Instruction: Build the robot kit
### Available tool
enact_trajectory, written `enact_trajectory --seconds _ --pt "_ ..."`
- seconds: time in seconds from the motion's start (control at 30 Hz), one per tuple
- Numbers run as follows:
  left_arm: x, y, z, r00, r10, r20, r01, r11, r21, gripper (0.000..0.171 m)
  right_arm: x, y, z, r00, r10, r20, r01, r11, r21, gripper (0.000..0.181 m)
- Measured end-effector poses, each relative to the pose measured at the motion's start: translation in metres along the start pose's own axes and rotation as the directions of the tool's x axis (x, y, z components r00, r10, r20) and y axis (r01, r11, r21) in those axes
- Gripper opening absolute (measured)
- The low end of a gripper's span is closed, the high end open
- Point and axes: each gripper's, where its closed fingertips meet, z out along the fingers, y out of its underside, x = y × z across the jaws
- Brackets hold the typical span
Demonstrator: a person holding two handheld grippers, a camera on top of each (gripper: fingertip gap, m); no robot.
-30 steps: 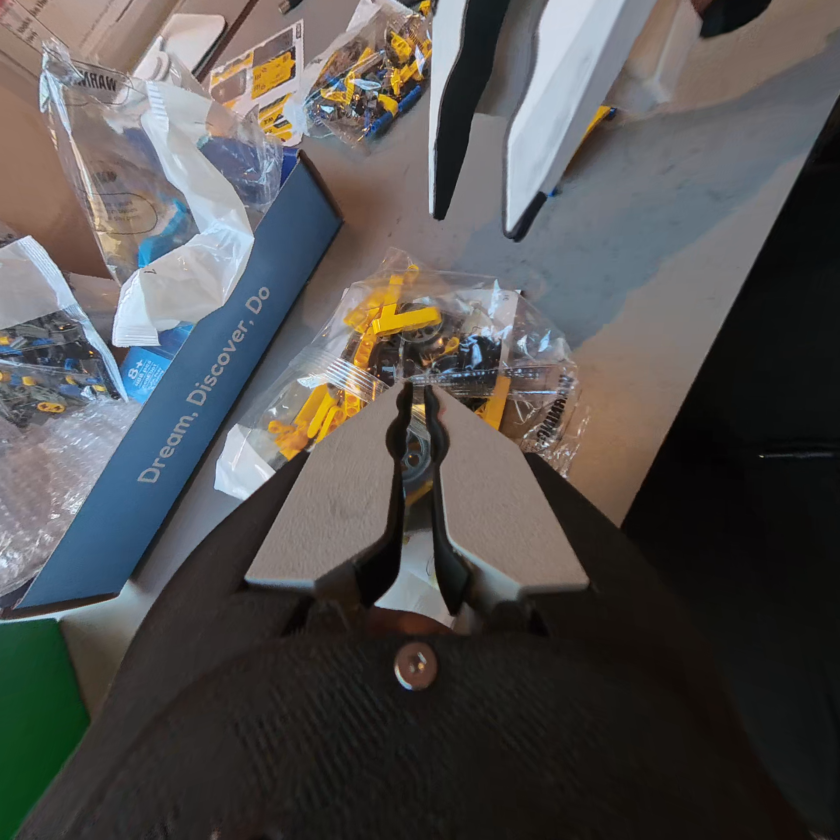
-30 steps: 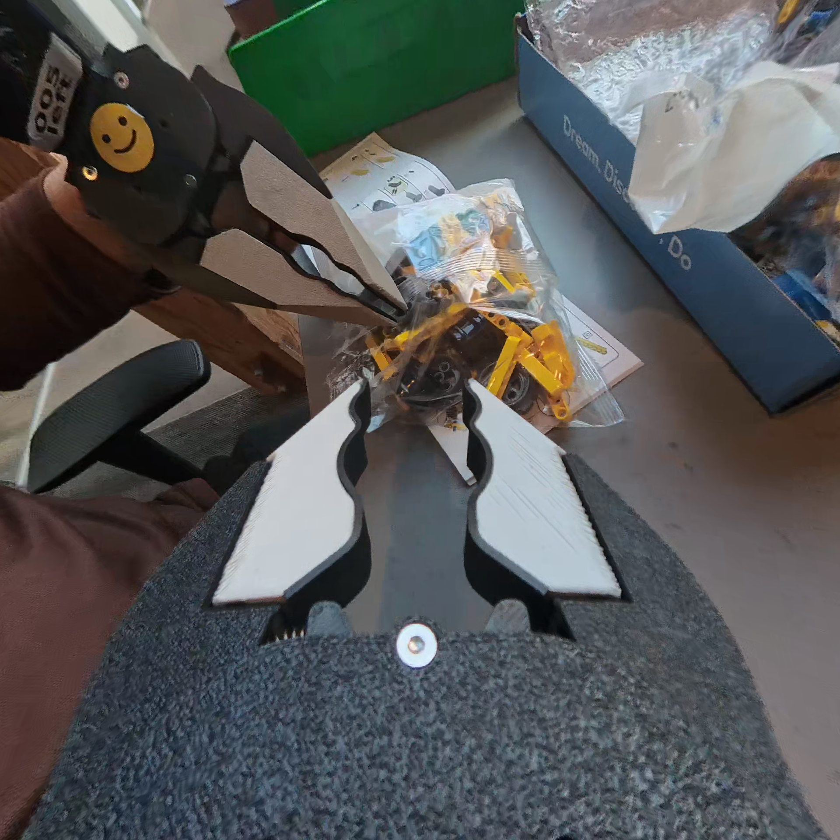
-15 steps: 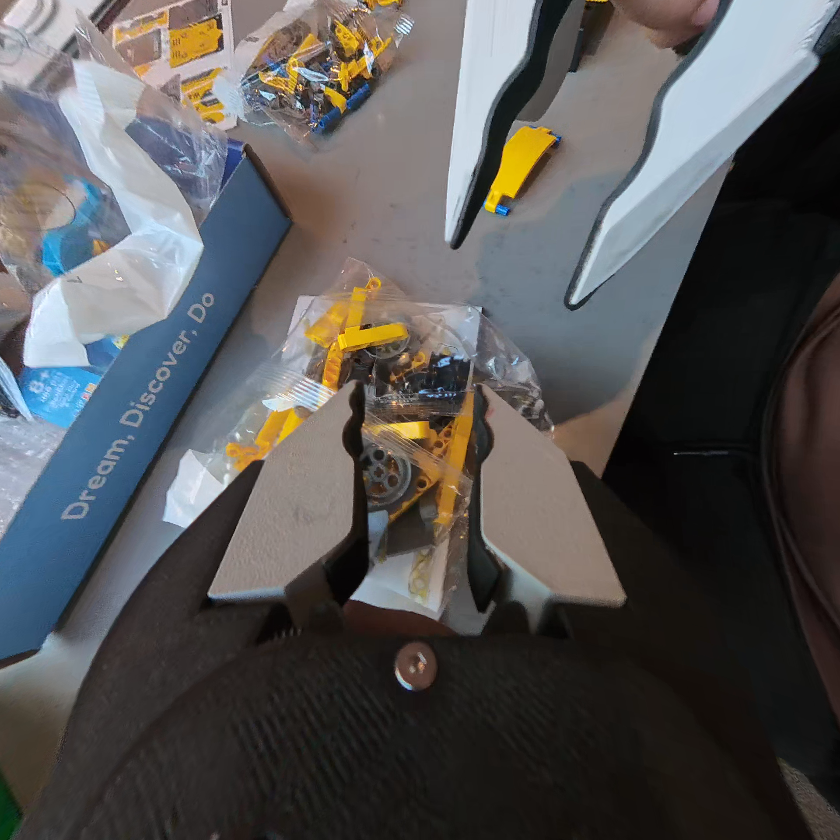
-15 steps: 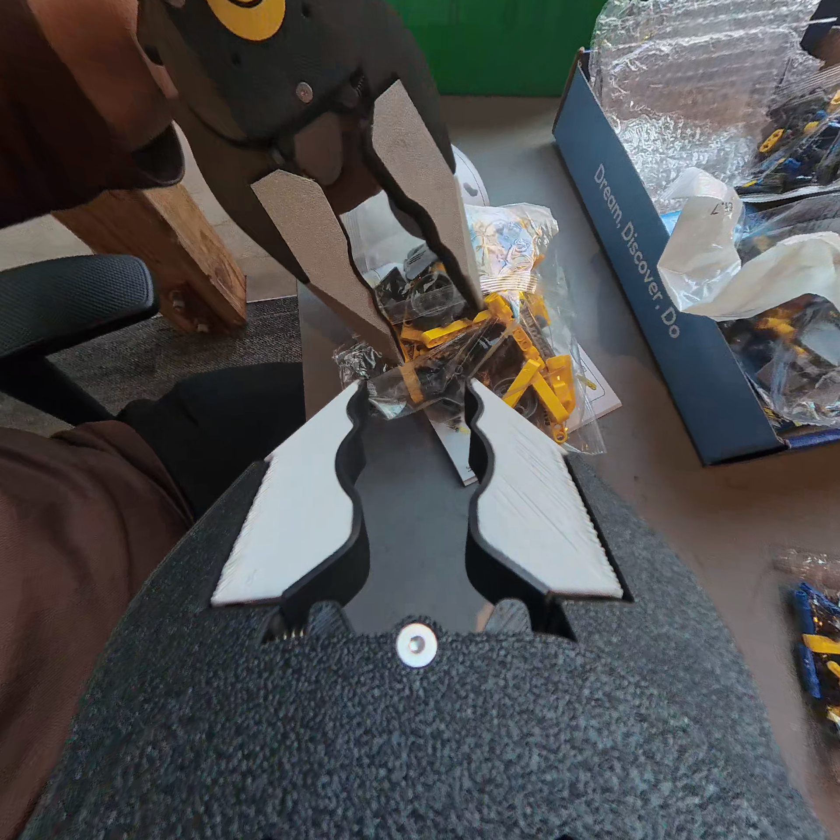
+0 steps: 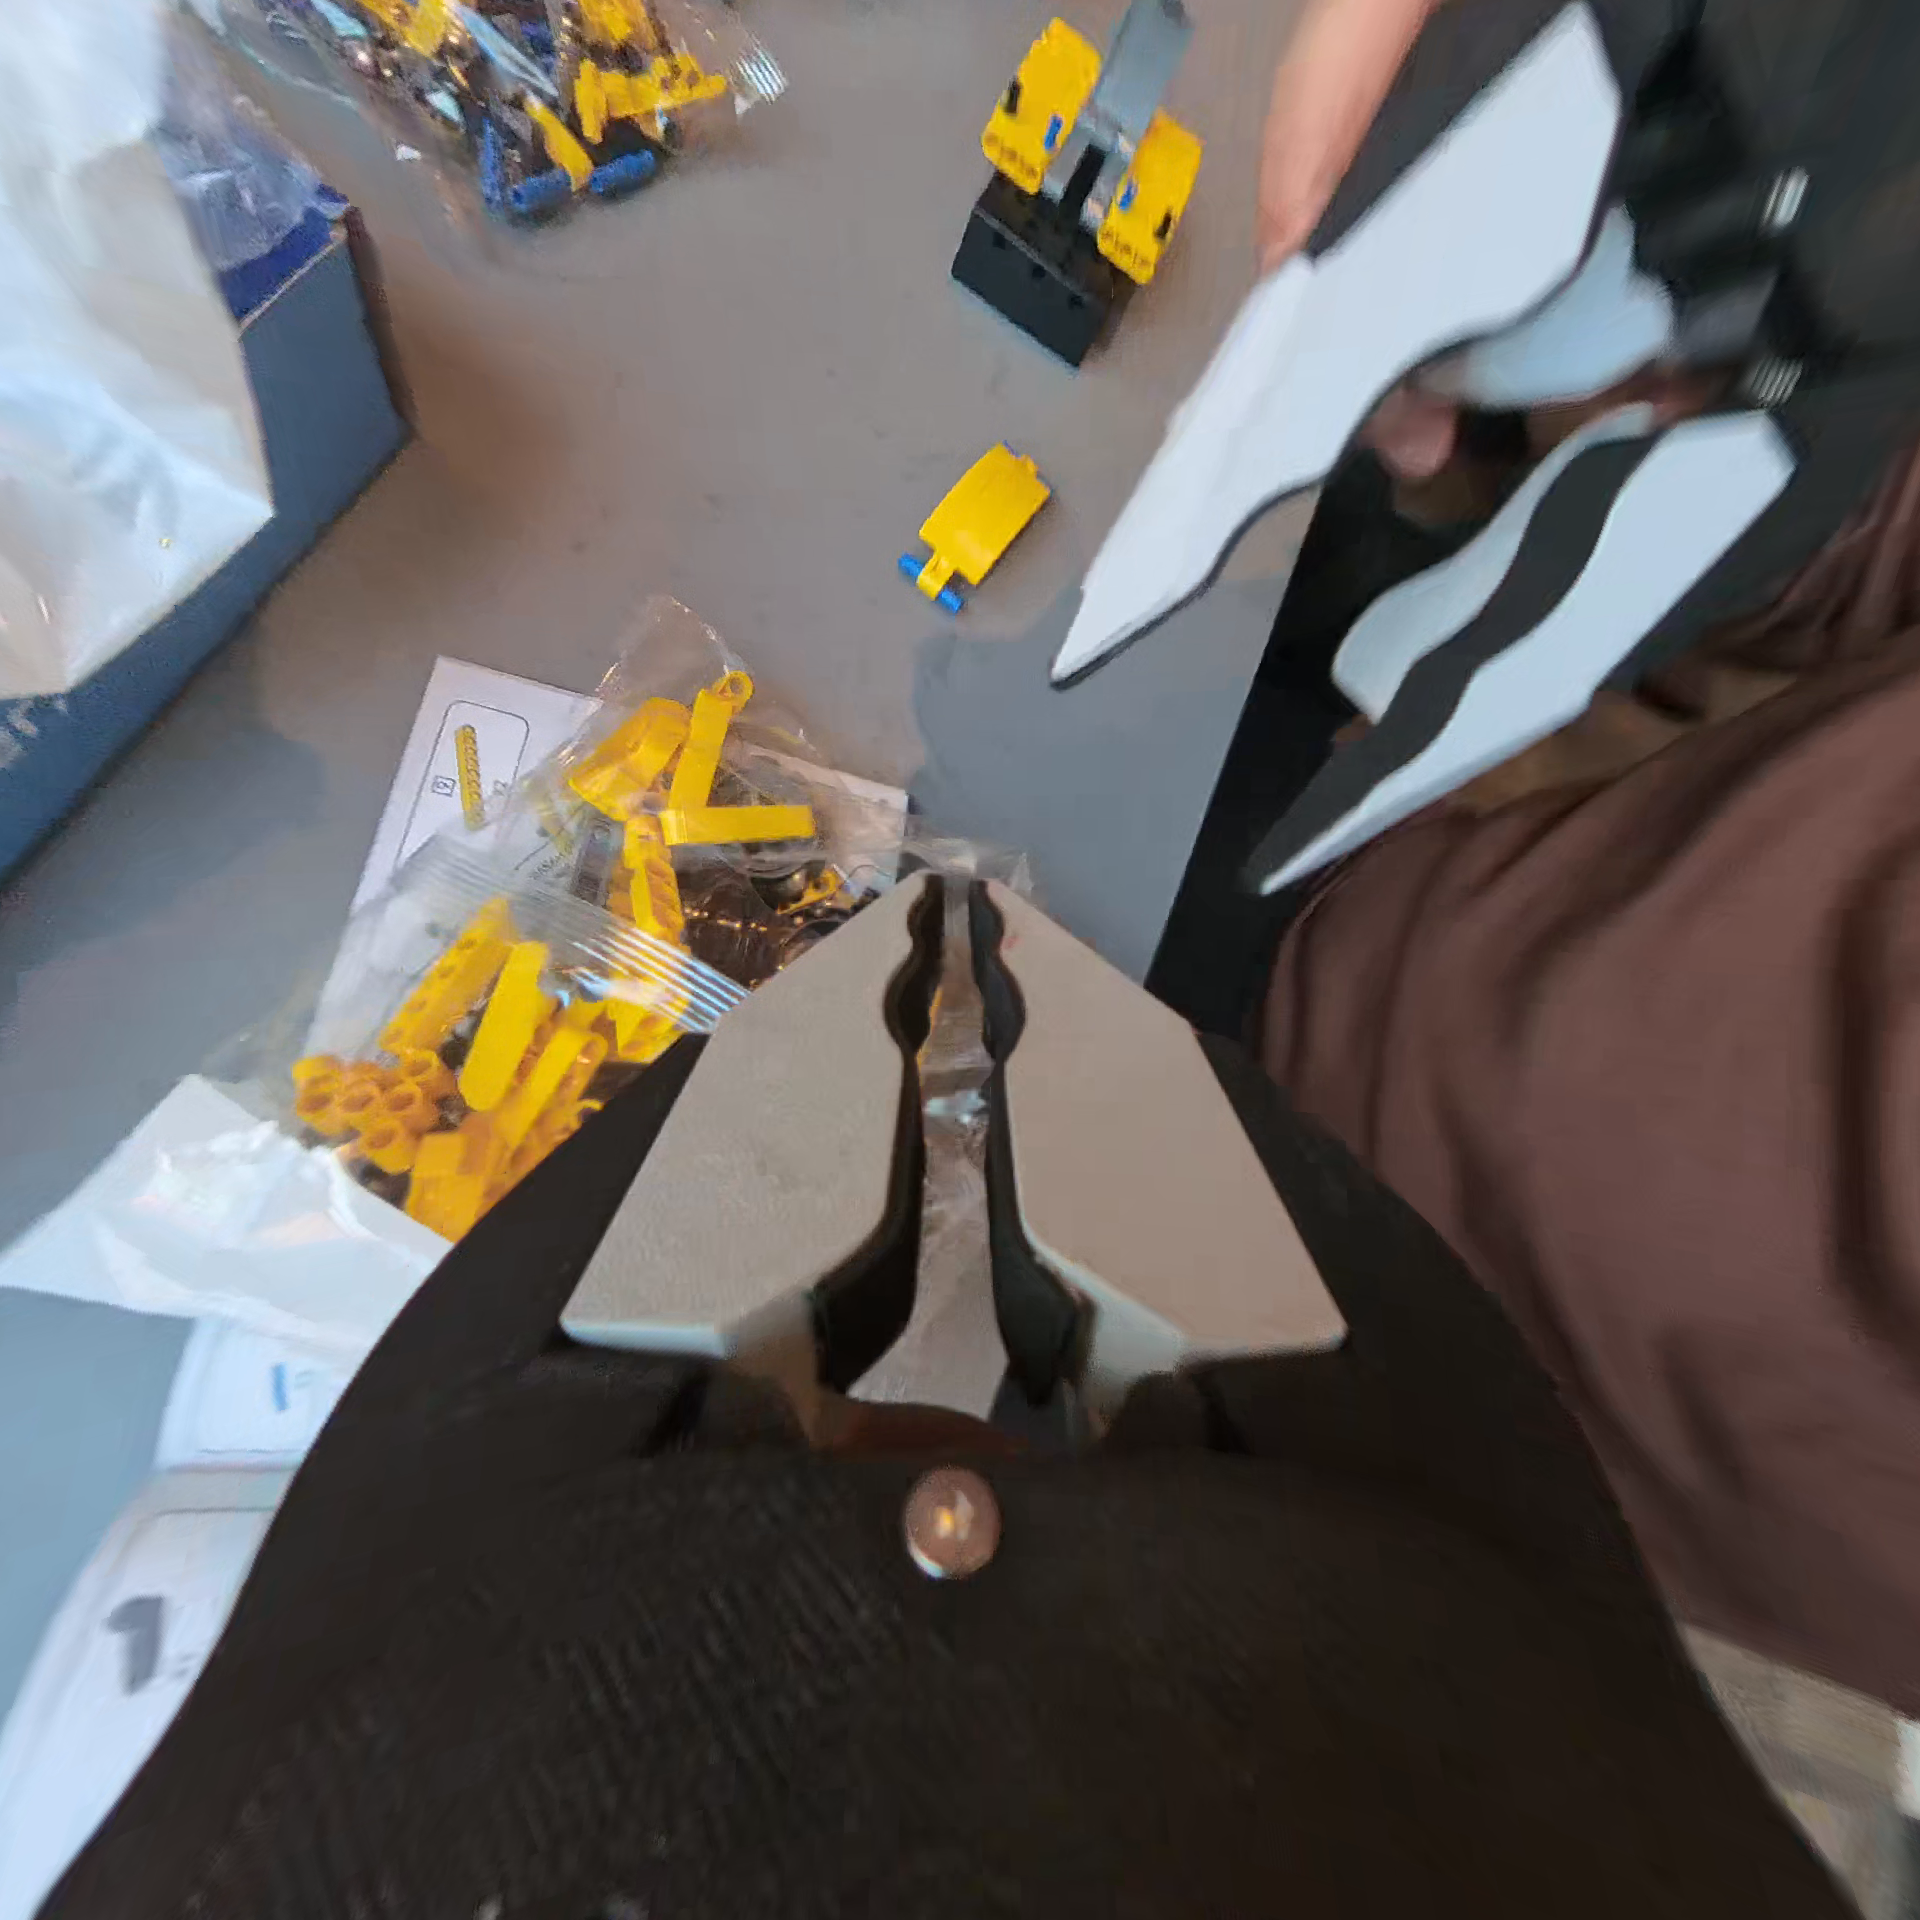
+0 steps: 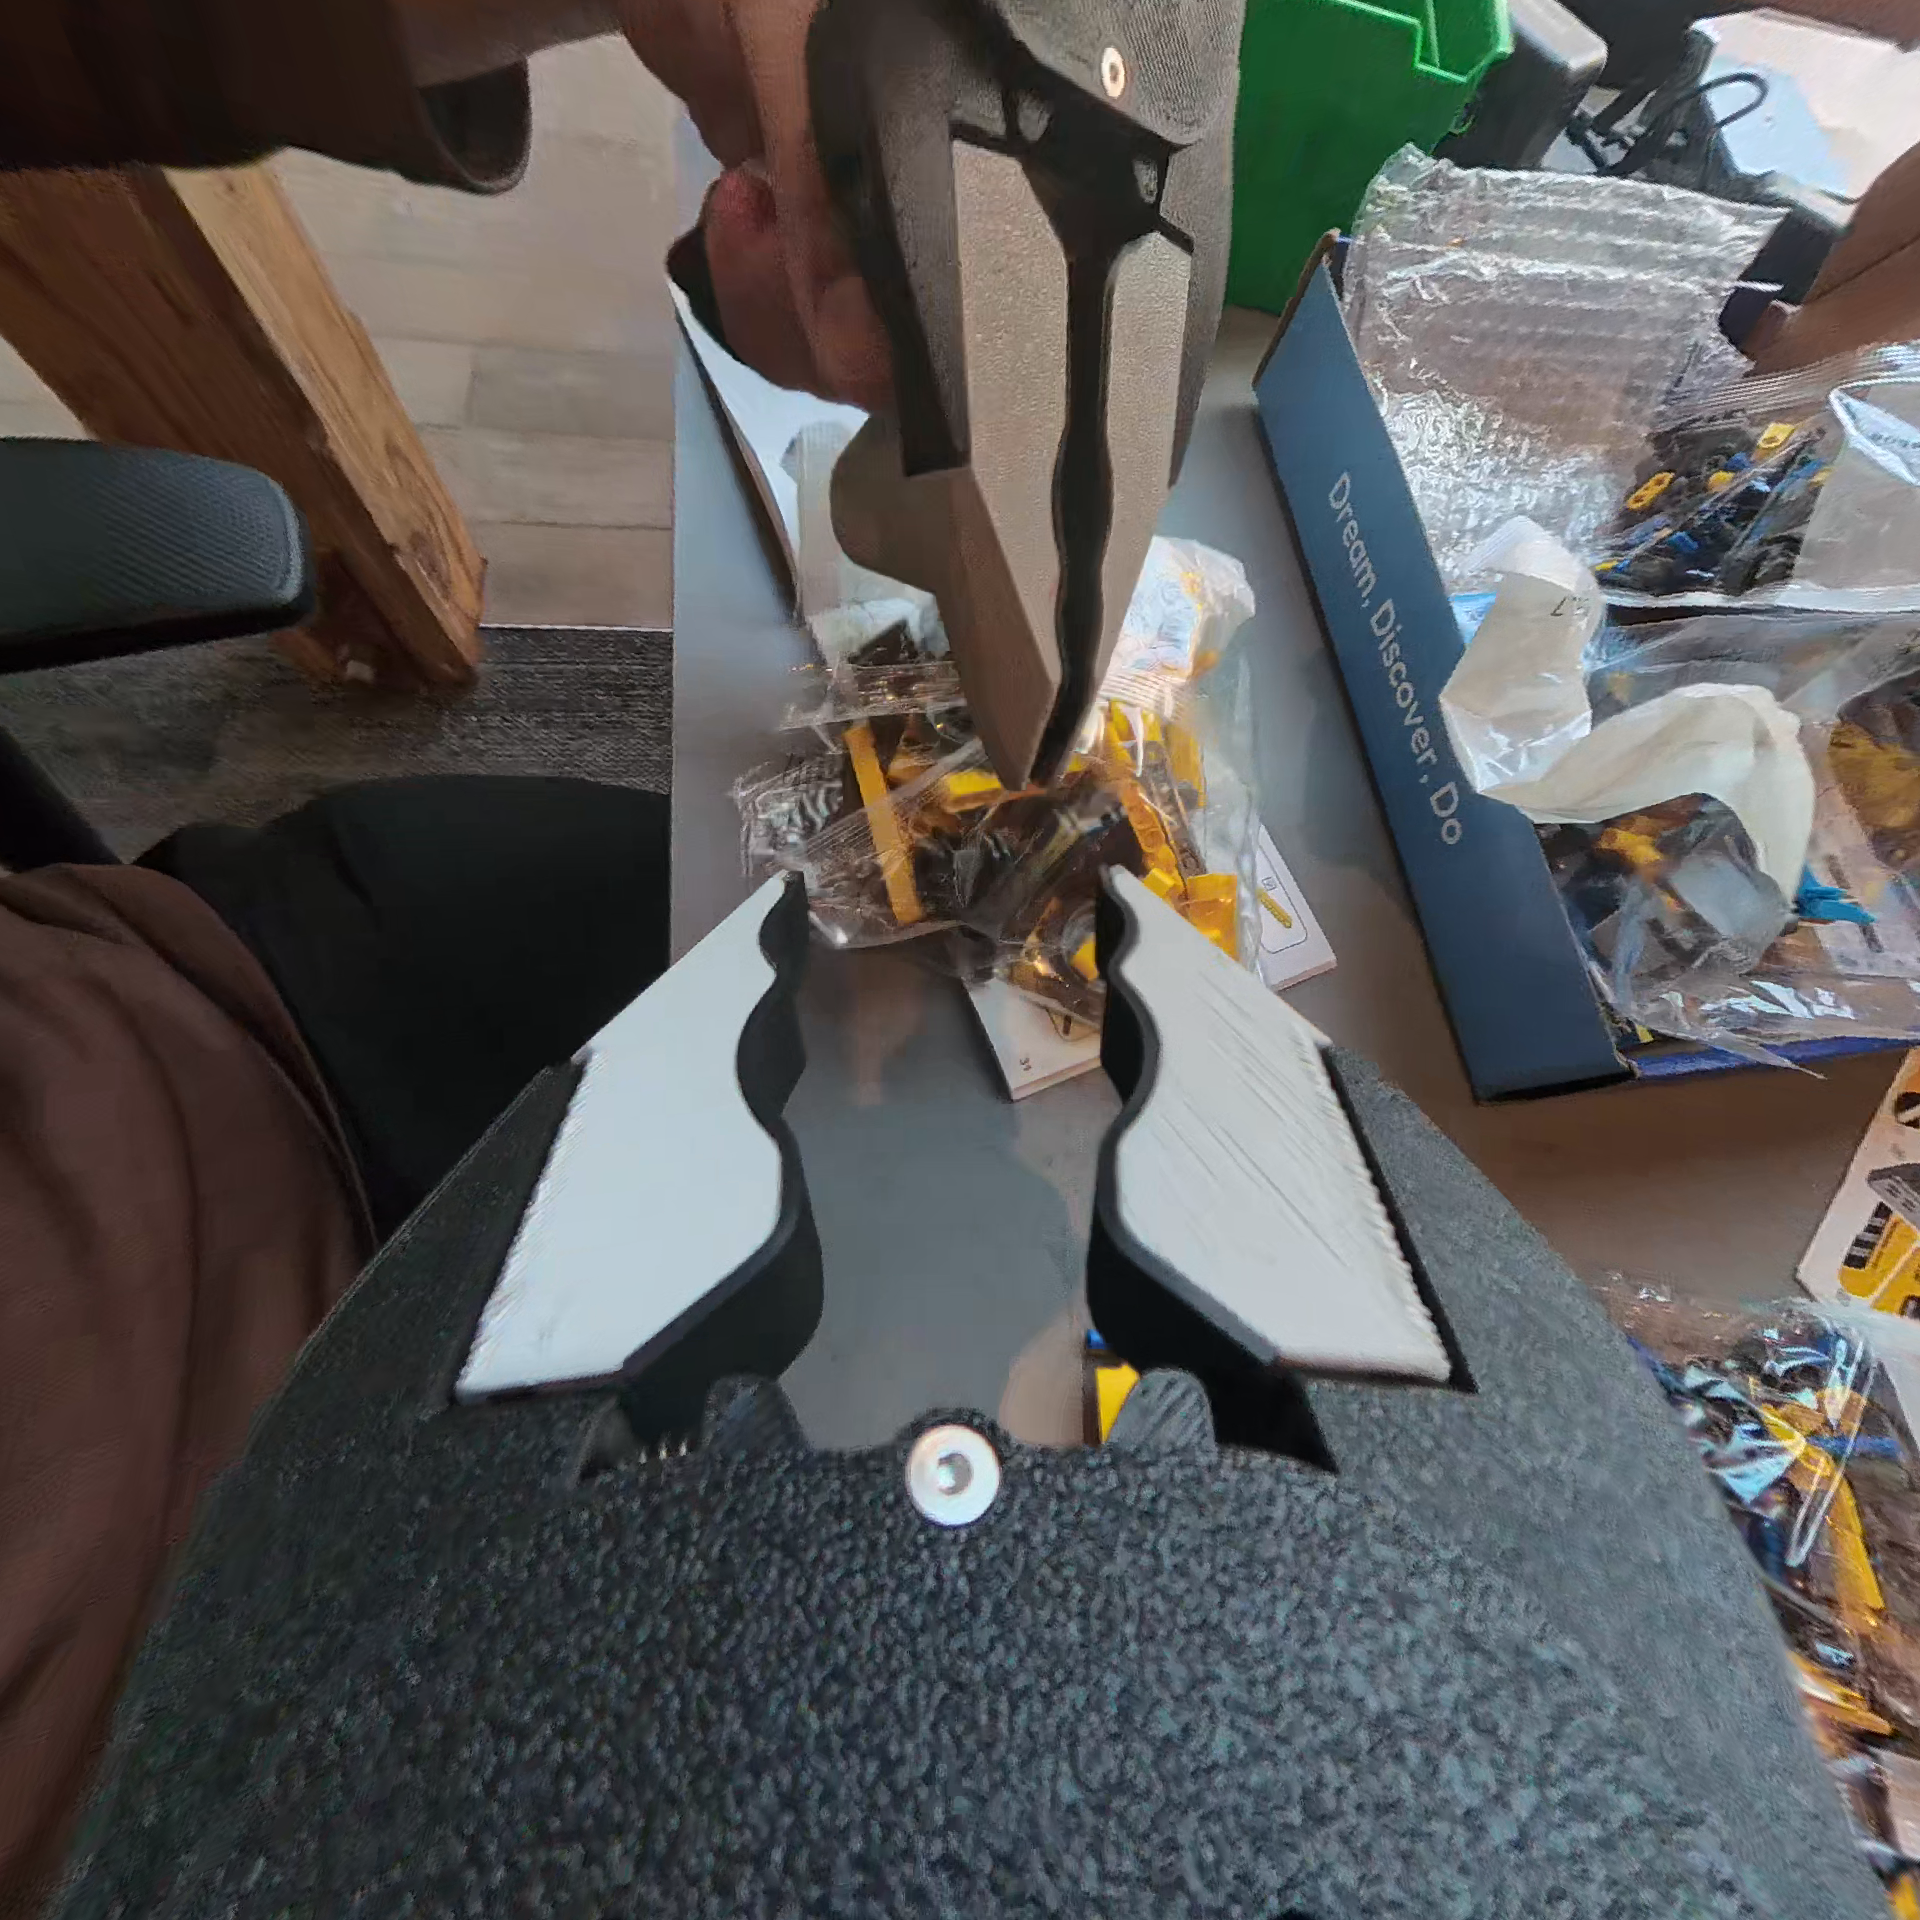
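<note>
While its jaws pinch a corner of the clear parts bag (image 5: 582,935), the left gripper (image 5: 951,883) sits over the grey bench (image 5: 675,436); the right gripper (image 6: 951,904) hangs spread and empty just beside the bag. The thin film could tear or slip, spilling bricks. At eleven o'clock, a blue box (image 5: 312,395).

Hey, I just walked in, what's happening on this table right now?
A person holds a gripper in each hand over a grey table. The left gripper is shut on the edge of a clear bag of yellow and black building pieces, which lies on an instruction sheet. The right gripper is open, empty, just short of the same bag. A blue box of more bags sits beside it.
</note>
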Motion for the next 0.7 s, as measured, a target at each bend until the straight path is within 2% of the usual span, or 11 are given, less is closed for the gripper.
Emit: enact_trajectory --seconds 0.1,0.2,0.3,0.37,0.47,0.63,0.67,0.7 --pt "0.0 -0.006 -0.006 0.994 -0.102 -0.037 0.104 0.993 0.049 0.0 0.004 -0.01 0.012 0.992 0.032 -0.121 -0.027 0.999 0.047 0.068" --pt "0.001 0.003 -0.007 0.988 -0.146 -0.043 0.147 0.989 0.025 0.0 -0.004 -0.013 0.028 0.98 0.08 -0.184 -0.07 0.996 0.062 0.069" --pt "0.011 -0.009 -0.011 0.957 -0.262 -0.127 0.276 0.955 0.106 0.002 -0.008 -0.008 0.042 0.957 0.058 -0.284 -0.045 0.998 0.051 0.078" --pt "0.02 -0.009 -0.012 0.944 -0.283 -0.169 0.302 0.947 0.105 0.007 -0.012 -0.001 0.049 0.936 -0.011 -0.351 0.013 1.0 0.005 0.083" --pt "0.028 -0.007 -0.017 0.942 -0.275 -0.191 0.298 0.948 0.108 0.011 -0.018 0.003 0.053 0.925 -0.056 -0.375 0.054 0.998 -0.017 0.084" --pt "0.034 0.007 -0.023 0.961 -0.208 -0.183 0.225 0.971 0.081 0.015 -0.016 0.011 0.045 0.935 0.003 -0.354 -0.007 1.0 -0.009 0.083" --pt "0.029 0.014 -0.023 0.976 -0.174 -0.133 0.184 0.981 0.064 0.017 -0.014 0.013 0.041 0.934 0.019 -0.358 -0.021 1.0 -0.003 0.083" --pt "0.013 0.025 -0.023 0.992 -0.124 -0.008 0.124 0.992 0.028 0.021 -0.014 0.015 0.037 0.933 0.032 -0.358 -0.032 0.999 0.005 0.082"
